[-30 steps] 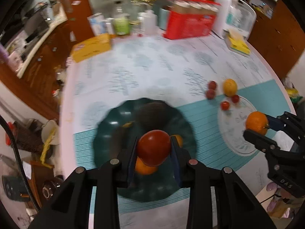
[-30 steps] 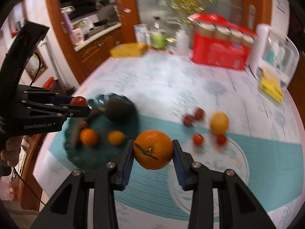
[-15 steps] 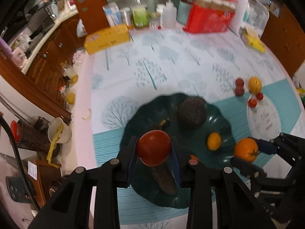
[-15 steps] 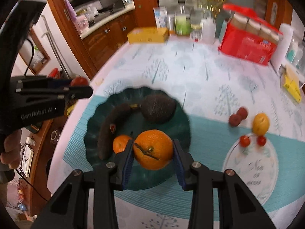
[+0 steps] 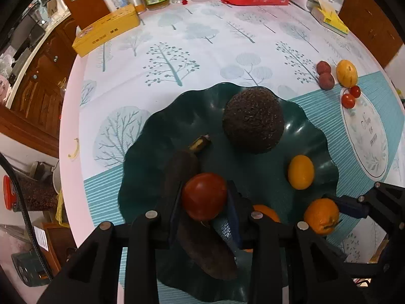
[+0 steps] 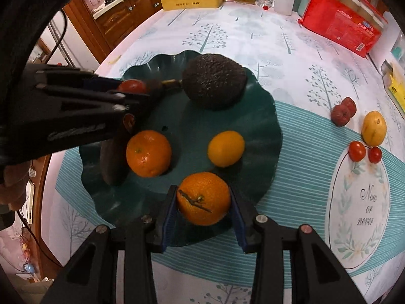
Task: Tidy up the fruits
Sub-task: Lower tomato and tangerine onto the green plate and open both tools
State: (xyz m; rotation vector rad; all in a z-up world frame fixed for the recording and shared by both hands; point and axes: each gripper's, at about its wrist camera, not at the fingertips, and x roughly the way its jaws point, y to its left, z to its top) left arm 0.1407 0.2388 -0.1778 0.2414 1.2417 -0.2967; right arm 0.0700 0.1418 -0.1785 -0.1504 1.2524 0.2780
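My left gripper [image 5: 204,197] is shut on a red tomato [image 5: 204,195] and holds it low over the left part of the dark green wavy plate [image 5: 157,131]. My right gripper [image 6: 202,198] is shut on an orange [image 6: 203,198] over the plate's near rim [image 6: 268,116]. On the plate lie a dark avocado [image 6: 214,79], a blackened banana [image 5: 202,248], another orange [image 6: 148,153] and a small yellow fruit [image 6: 226,148]. The held orange also shows in the left wrist view [image 5: 321,215]; the tomato also shows in the right wrist view [image 6: 132,85].
Right of the plate on the tablecloth lie two dark red fruits [image 6: 343,112], a yellow fruit [image 6: 373,128] and two cherry tomatoes [image 6: 364,152] by a round printed mat [image 6: 359,212]. A yellow box [image 5: 106,33], jars and a red package [image 6: 341,30] stand at the back.
Both grippers have come lower and closer over the green plate, each still holding its fruit. The right gripper moved left from the round mat to the plate's near rim.
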